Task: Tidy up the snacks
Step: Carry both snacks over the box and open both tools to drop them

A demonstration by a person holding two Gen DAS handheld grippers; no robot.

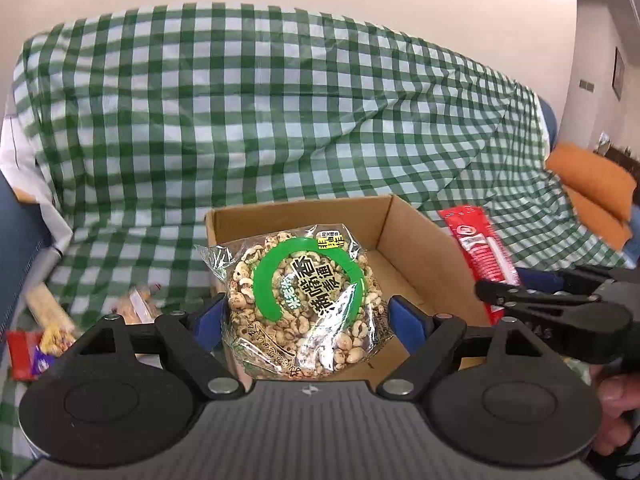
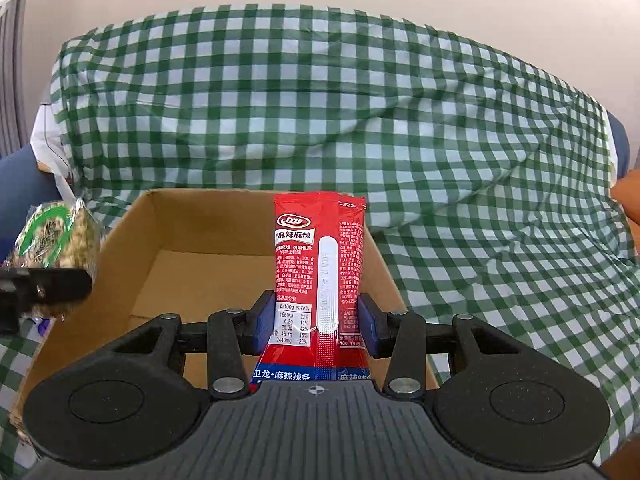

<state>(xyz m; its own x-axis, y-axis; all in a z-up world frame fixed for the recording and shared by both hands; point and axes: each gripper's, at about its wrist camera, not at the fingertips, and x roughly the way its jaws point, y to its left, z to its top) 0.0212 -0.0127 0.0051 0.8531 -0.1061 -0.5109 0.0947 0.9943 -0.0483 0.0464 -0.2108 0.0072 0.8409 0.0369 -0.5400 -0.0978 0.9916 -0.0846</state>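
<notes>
1. Green-checked cloth point(image 2: 360, 112) covers a soft couch-like seat behind and under everything, rumpled and uneven; a box standing on it has no firm footing, so a push from either tool could tip or slide it.

2. Next largest is the open cardboard box point(image 2: 192, 216), which looks empty as far as its floor shows. Both loads hover over it at once, and the two tools stand close, so I judge a collision between them above the box to be the main risk.

3. Over the box's left side the puffed-snack bag point(image 1: 304, 296) sits between the blue pads of the left gripper point(image 1: 306, 316), whose jaws are spread wide yet pinch the bag's sides. Slack, crinkly film gives a poor hold; the bag could slip or twist, and hard squeezing could crush the puffs.

4. Two red stick packets point(image 2: 312, 264) stand upright, pinched together low down by the right gripper point(image 2: 316, 324), its jaws partly closed on them. Held only near the bottom, the tall packets may lean, or the rear one may slide free and land outside the far wall.

5. Loose small snacks point(image 1: 44, 340) lie on the cloth left of the box, blurred. A hand point(image 1: 616, 412) grips the right tool's handle at the edge of the left view.
</notes>
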